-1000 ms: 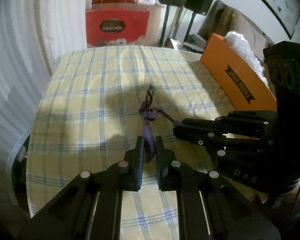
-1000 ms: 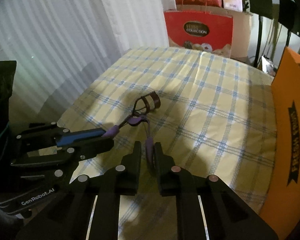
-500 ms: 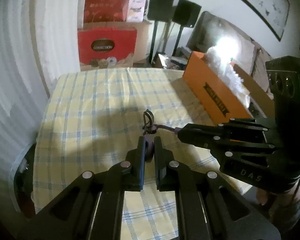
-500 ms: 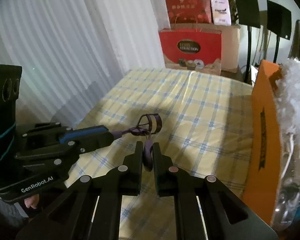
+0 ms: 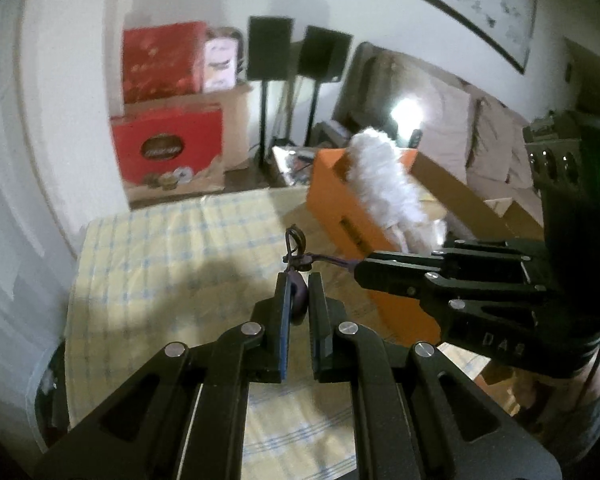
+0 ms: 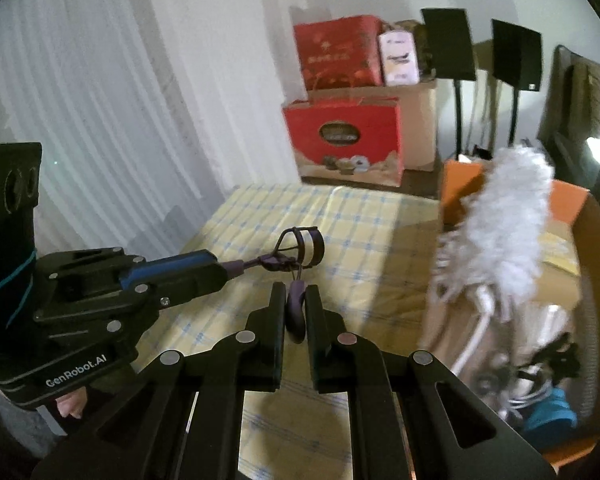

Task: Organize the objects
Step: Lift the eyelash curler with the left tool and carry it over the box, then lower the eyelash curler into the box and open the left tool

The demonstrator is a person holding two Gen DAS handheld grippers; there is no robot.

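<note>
The small purple-handled metal eyelash curler (image 6: 296,248), light, rigid and slippery, hangs above the yellow checked tablecloth (image 6: 340,216), left gripper (image 5: 299,292) and right gripper (image 6: 295,304) each clamped narrowly on one handle loop, the best hold.

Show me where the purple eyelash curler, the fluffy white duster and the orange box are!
eyelash curler (image 6: 306,242): right wrist view, on its curved clamp head.
white duster (image 6: 508,216): right wrist view, on the fluffy head.
orange box (image 5: 352,232): left wrist view, on its near side wall.
</note>
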